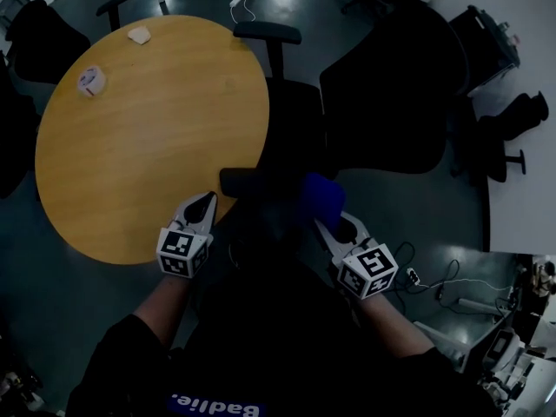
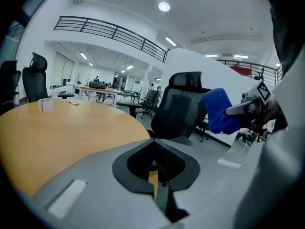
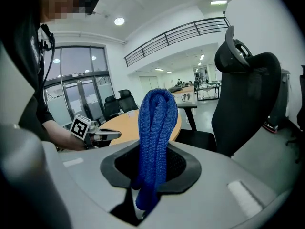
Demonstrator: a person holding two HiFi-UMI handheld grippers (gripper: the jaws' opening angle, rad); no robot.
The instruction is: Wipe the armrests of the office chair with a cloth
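Note:
The black office chair [image 1: 373, 94] stands against the round wooden table [image 1: 130, 146]. Its near armrest [image 1: 252, 182] lies between my two grippers and its far armrest [image 1: 268, 32] sits at the table's far edge. My right gripper [image 1: 332, 222] is shut on a folded blue cloth [image 1: 320, 196], held just right of the near armrest. The cloth [image 3: 155, 137] stands up between its jaws, with the chair back [image 3: 248, 99] behind it. My left gripper [image 1: 207, 201] is shut and holds nothing, at the table's near edge just left of that armrest. It sees the chair [image 2: 183, 106] and the cloth [image 2: 220, 111].
A crumpled white tissue [image 1: 139, 35] and a small white object [image 1: 90, 80] lie on the table's far side. Other black chairs [image 1: 43, 29] stand at the far left and right [image 1: 512, 115]. A power strip with cable [image 1: 239, 0] lies on the floor beyond.

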